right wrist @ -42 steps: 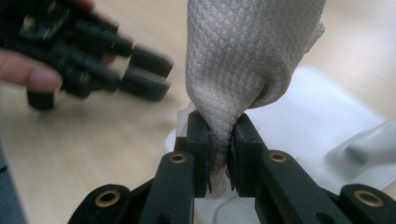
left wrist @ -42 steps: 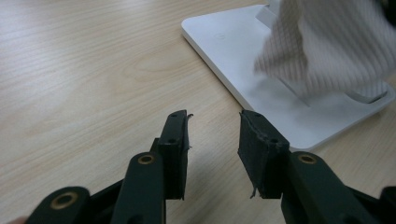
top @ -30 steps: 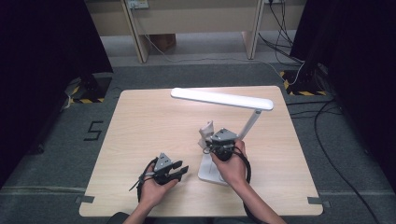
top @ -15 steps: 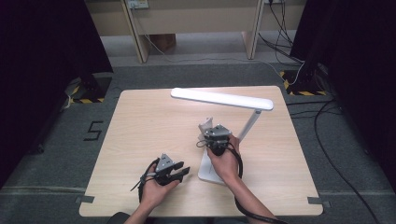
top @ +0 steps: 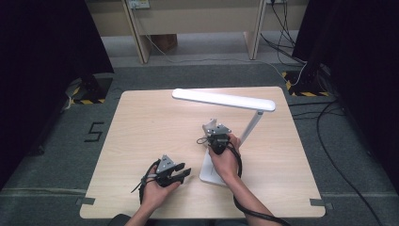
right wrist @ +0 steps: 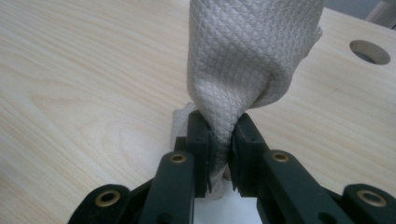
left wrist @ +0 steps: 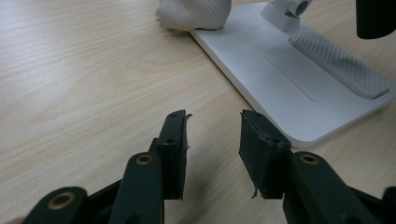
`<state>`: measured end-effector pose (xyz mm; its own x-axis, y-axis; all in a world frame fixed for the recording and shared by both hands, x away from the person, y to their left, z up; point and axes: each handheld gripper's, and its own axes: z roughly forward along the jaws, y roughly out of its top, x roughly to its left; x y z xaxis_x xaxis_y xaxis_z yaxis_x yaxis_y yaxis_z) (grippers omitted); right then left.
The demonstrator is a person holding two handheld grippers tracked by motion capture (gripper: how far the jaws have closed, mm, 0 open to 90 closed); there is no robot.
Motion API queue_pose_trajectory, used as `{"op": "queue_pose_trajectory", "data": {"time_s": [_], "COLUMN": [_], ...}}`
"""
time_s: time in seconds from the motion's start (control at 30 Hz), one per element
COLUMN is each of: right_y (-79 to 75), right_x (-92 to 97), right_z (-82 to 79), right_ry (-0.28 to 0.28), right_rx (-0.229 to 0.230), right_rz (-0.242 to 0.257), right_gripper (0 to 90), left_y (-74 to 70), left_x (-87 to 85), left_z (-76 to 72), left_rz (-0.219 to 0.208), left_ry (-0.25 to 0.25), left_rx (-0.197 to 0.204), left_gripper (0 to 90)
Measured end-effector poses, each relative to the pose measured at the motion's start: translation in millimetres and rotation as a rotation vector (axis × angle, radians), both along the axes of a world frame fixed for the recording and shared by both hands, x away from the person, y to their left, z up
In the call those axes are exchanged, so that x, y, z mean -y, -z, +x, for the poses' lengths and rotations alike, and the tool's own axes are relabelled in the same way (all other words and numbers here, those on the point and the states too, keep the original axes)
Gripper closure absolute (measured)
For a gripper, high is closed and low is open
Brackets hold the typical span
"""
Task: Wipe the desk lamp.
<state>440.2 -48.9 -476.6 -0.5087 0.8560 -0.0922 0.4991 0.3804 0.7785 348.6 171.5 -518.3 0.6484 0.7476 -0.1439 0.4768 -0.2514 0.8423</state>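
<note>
Right tool [right wrist: 220, 154] clamped on quilted white cloth [right wrist: 247, 56], shifted slightly along flat white lamp base [left wrist: 289, 74]; left tool [left wrist: 212, 140] apart, unmoved beside base.

Black "5" marked on floor [top: 93, 132]

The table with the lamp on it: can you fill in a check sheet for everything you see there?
Surface: wooden table, bare pale wood around the lamp.
Job's things: white cloth bunched up; white desk lamp standing on its flat base.
Clutter: nothing seen.
Grippers: right gripper shut on the cloth at the base's far edge; left gripper open, low over the table beside the base.
Cables: black cable trailing along the right forearm; more on the floor.
Surroundings: grey floor, dark curtains, wooden legs.
</note>
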Motion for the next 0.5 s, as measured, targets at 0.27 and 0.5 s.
{"op": "queue_pose_trajectory", "data": {"time_s": [0.27,0.5], "right_y": [2.2,1.8], "right_x": [1.2,3.5], "right_z": [-12.2,-29.4], "right_ry": [-0.038,-0.092], "right_rx": [-0.029,-0.070], "right_rz": [0.006,0.034], "right_gripper": [80.2,80.3], "left_y": [-0.8,-1.3], "left_x": [-1.3,-2.4], "left_z": [0.0,0.4], "left_rz": [-0.006,-0.005], "left_ry": [-0.006,-0.012], "left_rx": [0.001,0.003], "left_gripper": [60.5,60.2]}}
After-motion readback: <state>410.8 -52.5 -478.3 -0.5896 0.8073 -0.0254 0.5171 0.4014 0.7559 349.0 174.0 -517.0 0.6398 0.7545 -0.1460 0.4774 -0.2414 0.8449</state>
